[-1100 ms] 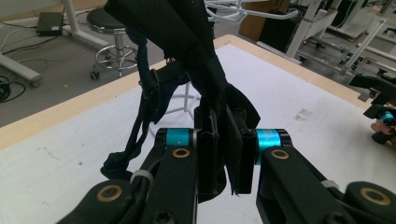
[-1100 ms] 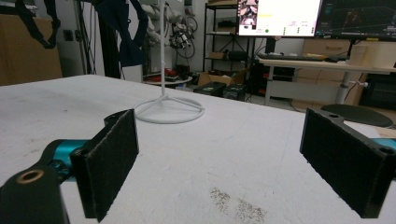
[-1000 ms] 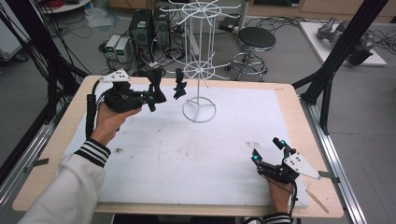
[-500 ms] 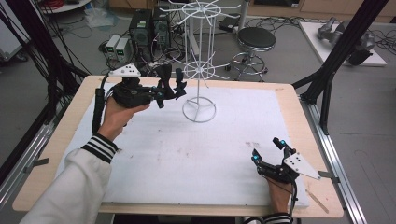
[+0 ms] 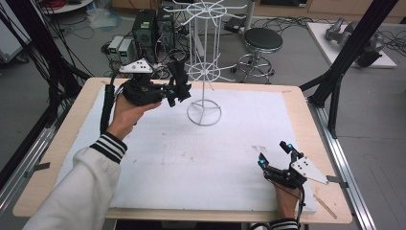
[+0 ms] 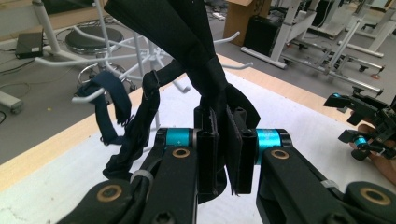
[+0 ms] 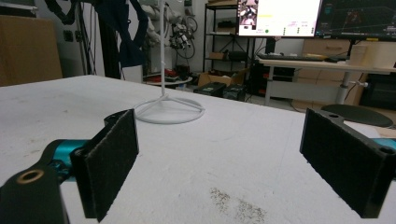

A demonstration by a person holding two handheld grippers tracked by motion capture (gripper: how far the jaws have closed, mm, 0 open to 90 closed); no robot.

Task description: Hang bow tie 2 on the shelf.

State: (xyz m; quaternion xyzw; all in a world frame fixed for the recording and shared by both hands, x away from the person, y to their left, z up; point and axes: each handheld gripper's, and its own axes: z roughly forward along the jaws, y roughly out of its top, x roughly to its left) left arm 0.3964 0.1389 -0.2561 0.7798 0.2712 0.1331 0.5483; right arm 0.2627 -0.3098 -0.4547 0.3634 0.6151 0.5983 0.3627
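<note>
Two grippers: one in each hand, above a white worktop (image 5: 158,158).
Left gripper (image 6: 224,154): its jaws are clenched on a black strap (image 6: 205,70). It is held up in the air near the far left corner of the worktop.
Strap: it hangs from the jaws, just beside the arms of a white wire rack (image 5: 203,72). A dark blue loop (image 6: 109,105) hangs on one rack hook already.
Rack: it stands on its ring base near the far edge of the worktop, about the middle.
Right gripper (image 7: 224,163): jaws wide apart, holding nothing. It rests low by the near right corner.
Step now: I think the strap is being carried to the rack to hang it up.
Next move: slip a loop of the strap over a free hook, then let go. The strap is floppy, so it may slide off.
</note>
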